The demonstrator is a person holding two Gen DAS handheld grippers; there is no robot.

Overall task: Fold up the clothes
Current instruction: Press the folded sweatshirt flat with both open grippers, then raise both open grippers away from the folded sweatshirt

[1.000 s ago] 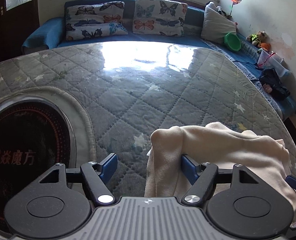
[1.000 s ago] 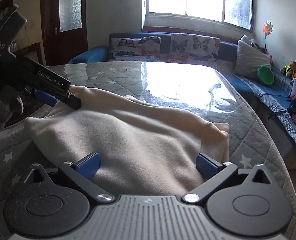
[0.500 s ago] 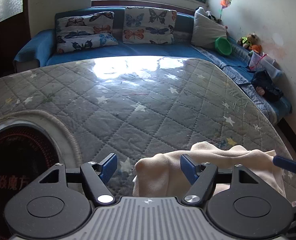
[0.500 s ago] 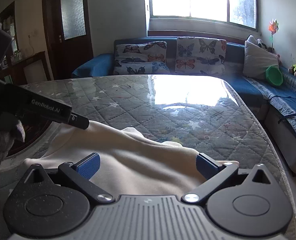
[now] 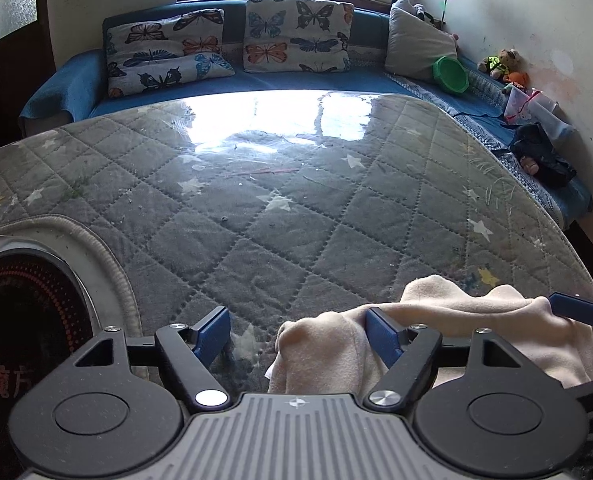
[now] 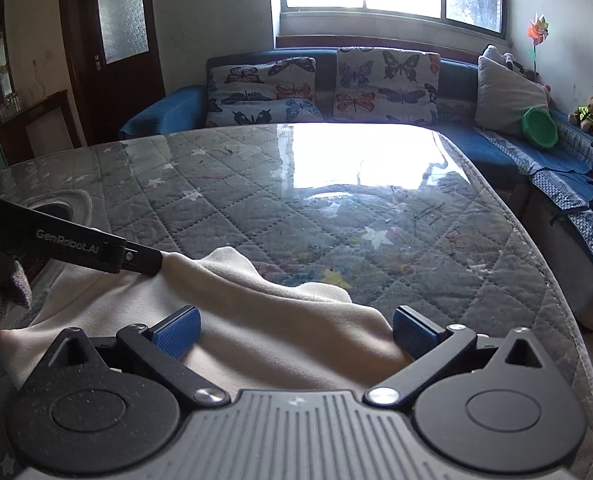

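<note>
A cream fleece garment lies bunched at the near right of the grey quilted table. It also shows in the right wrist view. My left gripper is open, its right finger against the garment's left fold, and it is empty. My right gripper is open with the garment lying between its wide-spread fingers, not clamped. One blue fingertip of the right gripper shows in the left wrist view. The left gripper's arm shows in the right wrist view, its tip at the garment's far left corner.
A round black cooktop is set into the table at the near left. A blue sofa with butterfly cushions runs along the far side and the right wall. A green bowl, soft toys and dark clothes lie on it.
Both grippers have drawn back toward the near edge. The garment has been pulled along and now sits lower and more bunched in both views. Both jaws stay open.
</note>
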